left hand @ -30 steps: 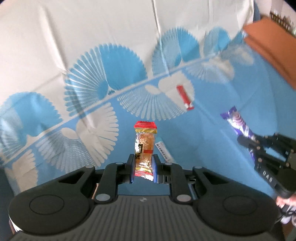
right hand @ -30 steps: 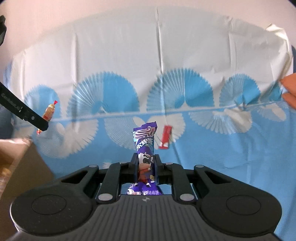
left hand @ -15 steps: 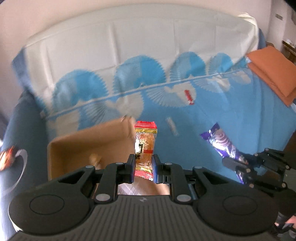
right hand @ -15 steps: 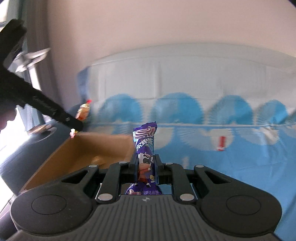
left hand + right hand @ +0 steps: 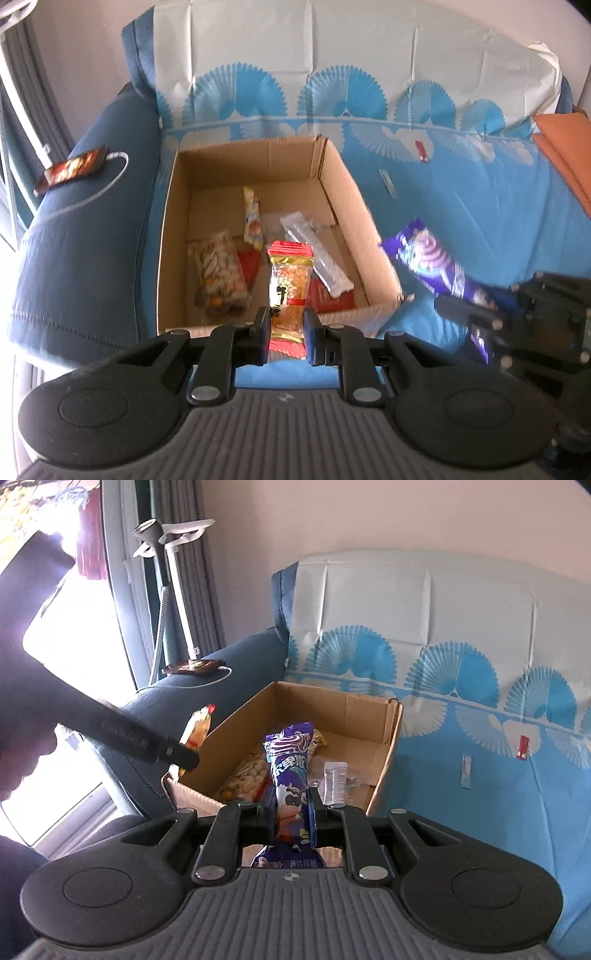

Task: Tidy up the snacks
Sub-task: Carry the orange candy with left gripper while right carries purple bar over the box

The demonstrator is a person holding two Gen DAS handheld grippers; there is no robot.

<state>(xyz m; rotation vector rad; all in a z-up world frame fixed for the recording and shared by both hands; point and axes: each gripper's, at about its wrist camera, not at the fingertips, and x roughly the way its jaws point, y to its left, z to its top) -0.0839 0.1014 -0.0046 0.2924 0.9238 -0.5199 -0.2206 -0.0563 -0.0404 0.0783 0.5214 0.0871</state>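
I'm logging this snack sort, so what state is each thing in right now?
Left tool: shut on the orange snack packet.
Right tool: shut on the purple snack packet.
Cardboard box: open, several snacks inside.
Red packet: lying loose on the blue cover.
Phone: on the sofa arm, cable attached.

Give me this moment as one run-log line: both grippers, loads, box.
left gripper: shut on orange snack | right gripper: shut on purple snack | cardboard box: open, holds several snacks | neither released
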